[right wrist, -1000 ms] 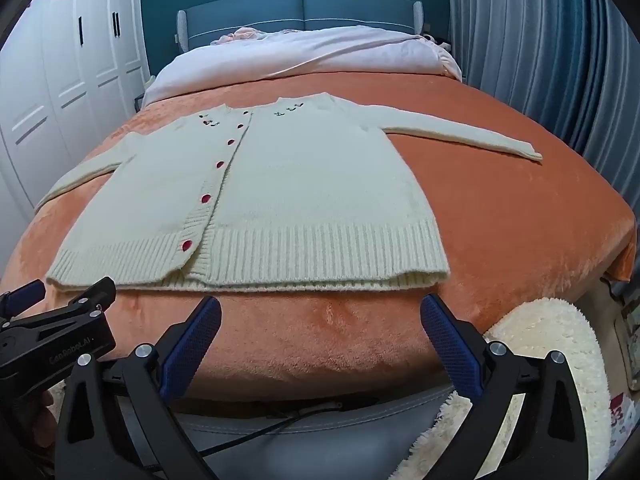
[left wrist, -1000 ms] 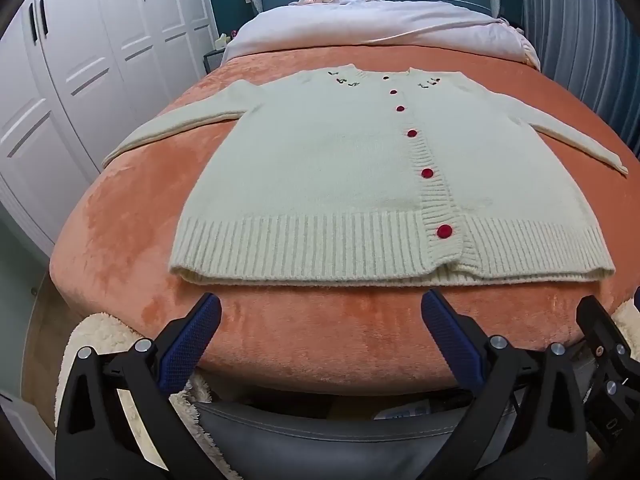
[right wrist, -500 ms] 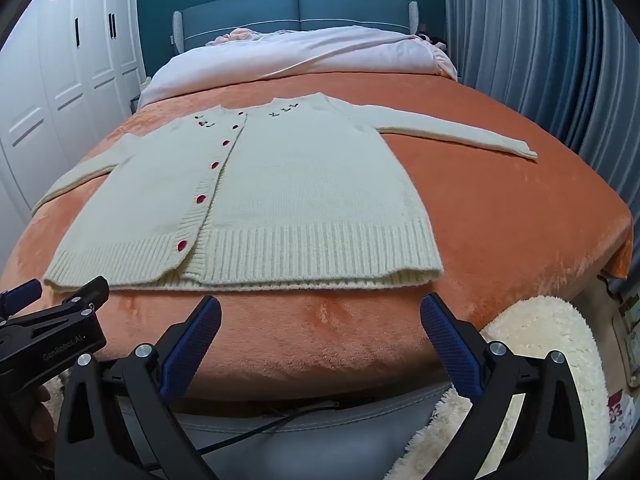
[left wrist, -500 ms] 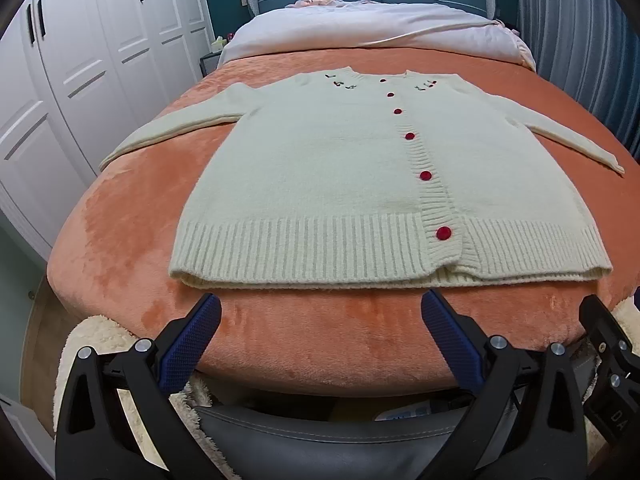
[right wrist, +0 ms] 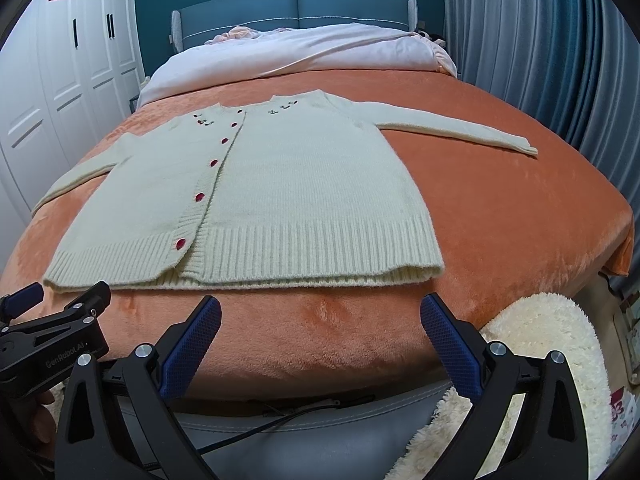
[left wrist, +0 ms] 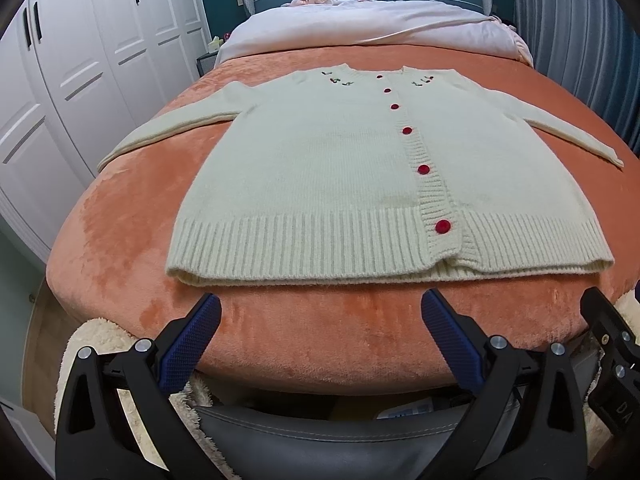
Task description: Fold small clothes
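A cream knit cardigan (left wrist: 328, 168) with red buttons lies flat and buttoned on the orange bed cover, sleeves spread out to both sides; it also shows in the right wrist view (right wrist: 296, 192). My left gripper (left wrist: 320, 332) is open and empty, hovering at the foot of the bed just short of the ribbed hem. My right gripper (right wrist: 320, 332) is open and empty, likewise just short of the hem. The left gripper's body shows at the lower left of the right wrist view (right wrist: 52, 336).
The orange cover (left wrist: 120, 240) falls over the bed's foot edge. A white duvet (left wrist: 372, 28) lies at the head end. White wardrobes (left wrist: 60, 80) stand left, blue curtains (right wrist: 560, 60) right. A fluffy cream rug (right wrist: 532, 360) lies on the floor.
Both grippers have drifted slightly nearer the bed; the cardigan sits a little lower in both views. The cardigan itself has not moved.
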`<control>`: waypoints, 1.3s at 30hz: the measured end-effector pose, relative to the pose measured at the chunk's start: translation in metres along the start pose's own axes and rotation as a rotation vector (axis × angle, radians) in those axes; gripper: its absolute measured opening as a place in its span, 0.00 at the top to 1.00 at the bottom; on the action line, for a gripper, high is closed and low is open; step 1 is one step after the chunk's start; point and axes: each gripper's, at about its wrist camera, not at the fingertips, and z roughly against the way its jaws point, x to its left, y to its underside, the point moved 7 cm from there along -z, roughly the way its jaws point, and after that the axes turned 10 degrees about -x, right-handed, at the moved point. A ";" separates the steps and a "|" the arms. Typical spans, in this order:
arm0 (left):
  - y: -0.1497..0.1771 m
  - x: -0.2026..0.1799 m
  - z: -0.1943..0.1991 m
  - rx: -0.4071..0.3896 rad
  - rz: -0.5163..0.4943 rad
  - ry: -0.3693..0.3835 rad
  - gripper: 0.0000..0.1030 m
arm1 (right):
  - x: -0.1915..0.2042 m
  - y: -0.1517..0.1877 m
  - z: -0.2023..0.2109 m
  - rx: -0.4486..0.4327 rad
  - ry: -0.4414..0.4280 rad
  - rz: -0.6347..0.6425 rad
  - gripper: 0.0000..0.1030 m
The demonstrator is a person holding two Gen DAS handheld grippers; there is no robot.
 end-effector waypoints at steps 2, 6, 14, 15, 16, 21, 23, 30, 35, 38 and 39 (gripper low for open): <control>0.000 0.000 0.000 -0.001 0.003 0.002 0.05 | 0.000 0.000 0.000 -0.001 -0.001 0.000 0.05; 0.000 -0.001 0.001 -0.003 0.002 0.003 0.05 | 0.000 0.000 0.000 -0.006 -0.003 -0.002 0.05; -0.001 0.000 0.001 -0.002 0.002 0.004 0.05 | 0.001 -0.001 0.000 -0.007 -0.004 -0.001 0.05; -0.001 0.000 0.001 -0.003 0.001 0.002 0.05 | 0.001 -0.001 0.000 -0.006 -0.004 -0.001 0.05; -0.001 0.000 0.001 -0.003 0.001 0.003 0.05 | 0.000 -0.001 0.000 -0.007 -0.004 -0.001 0.05; -0.001 0.000 0.001 -0.002 0.001 0.003 0.05 | 0.001 -0.001 0.000 -0.006 -0.004 -0.002 0.05; -0.001 0.000 0.001 -0.003 0.000 0.003 0.05 | 0.001 -0.001 0.000 -0.006 -0.004 -0.001 0.05; -0.001 -0.001 0.002 -0.003 -0.004 0.000 0.05 | 0.001 0.000 0.000 -0.008 -0.004 -0.003 0.05; -0.002 -0.002 0.002 -0.003 -0.006 0.000 0.05 | 0.001 0.000 0.000 -0.008 -0.005 -0.003 0.05; -0.002 -0.001 0.003 -0.004 -0.007 0.000 0.05 | 0.001 0.000 0.000 -0.008 -0.005 -0.003 0.05; -0.001 -0.002 0.002 -0.004 -0.007 0.002 0.05 | 0.001 0.000 0.000 -0.008 -0.005 -0.003 0.05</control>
